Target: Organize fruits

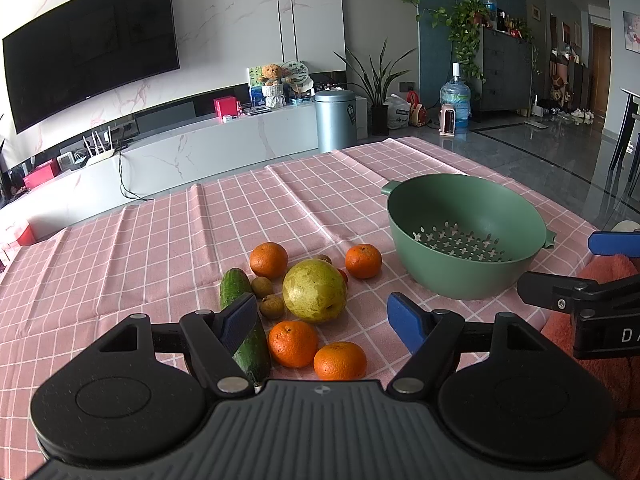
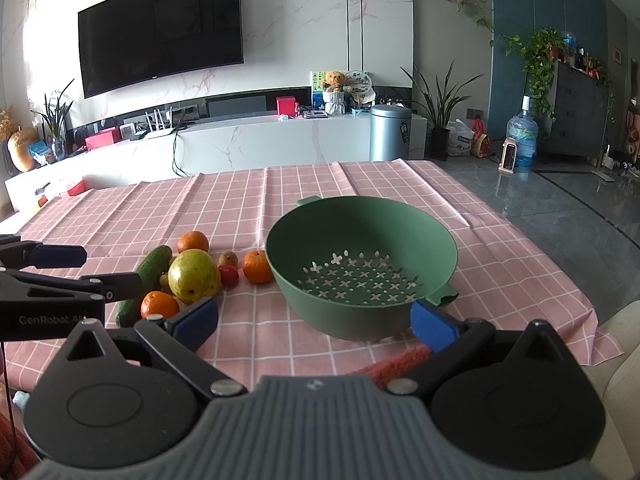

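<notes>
Left gripper (image 1: 324, 320): black linkage arms, blue padded fingertips (image 1: 404, 320), silver pivot screws, grey ribbed housing, two round black discs. Right gripper (image 2: 314, 322): identical build, blue fingertips (image 2: 434, 326), silver screws. White lettering "GenRobot.AI" was printed on the left unit's black side in the right wrist view.

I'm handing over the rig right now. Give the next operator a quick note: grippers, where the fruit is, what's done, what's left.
Left gripper: open, empty, aimed at the fruit pile.
Right gripper: open, empty, at the colander's near side.
Fruit: all on the tablecloth, left of the colander: four oranges, a pear, a cucumber, several small fruits.
Done: nothing; the colander holds no fruit.
Left: probably move each fruit into the colander, nearest oranges first.
</notes>
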The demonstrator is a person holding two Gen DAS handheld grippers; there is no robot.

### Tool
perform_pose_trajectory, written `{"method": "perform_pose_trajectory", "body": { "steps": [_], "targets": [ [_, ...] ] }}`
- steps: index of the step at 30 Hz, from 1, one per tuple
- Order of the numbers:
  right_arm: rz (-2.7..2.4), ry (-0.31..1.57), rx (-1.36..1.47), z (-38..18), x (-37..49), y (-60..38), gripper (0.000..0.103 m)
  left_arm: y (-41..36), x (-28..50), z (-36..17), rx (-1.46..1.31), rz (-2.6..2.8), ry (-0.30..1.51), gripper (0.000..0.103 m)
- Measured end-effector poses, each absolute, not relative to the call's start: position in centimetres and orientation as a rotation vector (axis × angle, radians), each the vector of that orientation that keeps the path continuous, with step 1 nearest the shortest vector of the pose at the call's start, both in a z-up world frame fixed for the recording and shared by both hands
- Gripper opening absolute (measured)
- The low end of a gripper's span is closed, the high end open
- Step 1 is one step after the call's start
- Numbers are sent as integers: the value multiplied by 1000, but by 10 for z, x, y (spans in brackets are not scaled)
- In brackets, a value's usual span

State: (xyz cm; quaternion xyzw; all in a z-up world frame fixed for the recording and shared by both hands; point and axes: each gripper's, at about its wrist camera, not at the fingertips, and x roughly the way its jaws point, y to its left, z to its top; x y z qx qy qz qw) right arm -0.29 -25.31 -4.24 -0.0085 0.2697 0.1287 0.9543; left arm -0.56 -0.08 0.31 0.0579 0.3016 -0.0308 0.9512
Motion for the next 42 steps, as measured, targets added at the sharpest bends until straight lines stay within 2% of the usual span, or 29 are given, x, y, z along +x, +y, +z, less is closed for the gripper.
{"method": "perform_pose_trajectory", "body": {
  "steps": [11,13,16,21,24,25,27,33,42],
  "targets": [
    [250,576,-42,-42,-1,-253,98,7,-4,4,57,-79,648,87],
    [271,602,-49,-41,2,-247,98,14,-1,5,28,-73,661,83],
    [311,625,-50,-39,6,-239,98,26,5,8,-23,-70,674,82],
    [367,651,-56,-42,18,-218,85,44,22,14,-98,-53,736,73],
    [412,671,-45,-44,30,-201,83,55,37,17,-109,-35,790,68],
    [424,677,-30,-44,37,-195,82,59,43,16,-102,-28,813,63],
    [445,691,-2,-46,48,-186,70,66,53,14,-100,-22,854,58],
    [486,719,-13,-59,73,-153,53,80,80,-4,-82,-17,921,41],
    [489,750,4,-77,113,-128,52,103,105,-36,-184,28,970,42]
  ]
}}
